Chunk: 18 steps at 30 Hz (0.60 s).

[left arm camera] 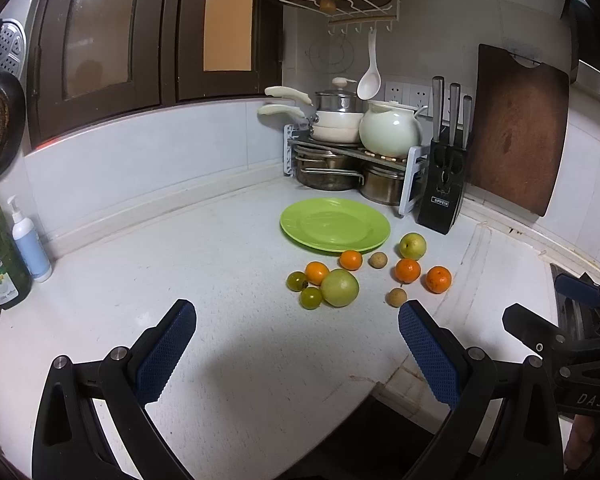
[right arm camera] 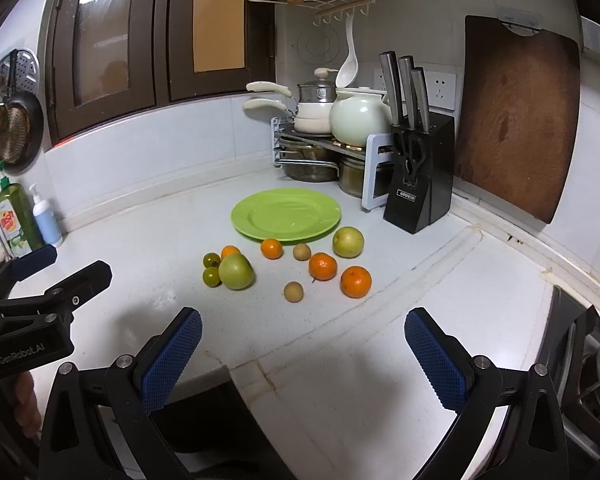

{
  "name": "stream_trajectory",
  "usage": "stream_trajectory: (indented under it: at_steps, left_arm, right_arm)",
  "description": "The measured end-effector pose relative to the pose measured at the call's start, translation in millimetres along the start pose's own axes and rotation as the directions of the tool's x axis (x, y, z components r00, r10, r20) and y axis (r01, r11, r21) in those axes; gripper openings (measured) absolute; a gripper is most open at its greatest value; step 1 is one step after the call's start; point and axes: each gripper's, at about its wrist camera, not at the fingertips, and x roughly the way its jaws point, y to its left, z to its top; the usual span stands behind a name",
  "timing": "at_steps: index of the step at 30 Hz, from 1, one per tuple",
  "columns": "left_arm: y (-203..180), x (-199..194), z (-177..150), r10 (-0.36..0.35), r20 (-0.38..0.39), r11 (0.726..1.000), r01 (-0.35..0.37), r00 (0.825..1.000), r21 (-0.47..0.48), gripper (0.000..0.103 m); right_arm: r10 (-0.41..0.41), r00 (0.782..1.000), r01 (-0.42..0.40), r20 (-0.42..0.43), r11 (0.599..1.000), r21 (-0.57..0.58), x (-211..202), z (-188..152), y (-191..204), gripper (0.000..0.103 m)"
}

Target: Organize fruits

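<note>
An empty green plate (left arm camera: 335, 225) (right arm camera: 286, 214) lies on the white counter. In front of it lie loose fruits: several oranges (left arm camera: 438, 279) (right arm camera: 355, 281), two green apples (left arm camera: 339, 287) (right arm camera: 236, 271), two small green tomatoes (left arm camera: 310, 297) (right arm camera: 211, 276) and two small brown longans (left arm camera: 396, 297) (right arm camera: 293, 291). My left gripper (left arm camera: 298, 316) is open and empty, hovering near the counter's front edge, short of the fruit. My right gripper (right arm camera: 302, 324) is open and empty, beside it to the right.
A black knife block (right arm camera: 418, 184) and a pot rack (left arm camera: 356, 152) with a white kettle stand behind the plate. A brown cutting board (right arm camera: 516, 116) leans at the right wall. Soap bottles (left arm camera: 4, 252) stand far left. A gas stove (right arm camera: 596, 364) is at the right.
</note>
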Motion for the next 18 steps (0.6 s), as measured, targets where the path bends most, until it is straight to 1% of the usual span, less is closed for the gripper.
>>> stream_trajectory:
  at_steps: [4, 11, 12, 14, 18]
  left_arm:
    - [4.3, 10.6, 3.5, -0.013, -0.007, 1.000, 0.013, 1.000, 0.008, 0.103]
    - [15.4, 36.6, 12.1, -0.052, -0.008, 0.997, 0.052, 0.999, 0.052, 0.102]
    - [16.7, 41.5, 13.6, -0.060, -0.012, 0.996, 0.061, 0.998, 0.064, 0.101]
    - [18.8, 52.4, 16.5, -0.081, -0.024, 0.992, 0.083, 0.996, 0.092, 0.096]
    - [22.9, 75.2, 21.5, -0.147, -0.053, 0.977, 0.153, 0.988, 0.150, 0.090]
  right_arm:
    - [0.000, 1.000, 0.000, -0.011, 1.000, 0.005, 9.1, 2.8, 1.4, 0.102]
    - [0.005, 0.999, -0.005, -0.037, 1.000, 0.009, 35.3, 12.2, 9.5, 0.102]
    - [0.004, 0.999, -0.004, -0.042, 1.000, 0.012, 39.9, 13.8, 11.4, 0.102]
    - [0.002, 0.999, -0.001, -0.051, 1.000, 0.020, 49.4, 16.6, 13.6, 0.102]
    - [-0.011, 0.997, 0.014, -0.080, 0.999, 0.043, 69.3, 20.1, 18.7, 0.102]
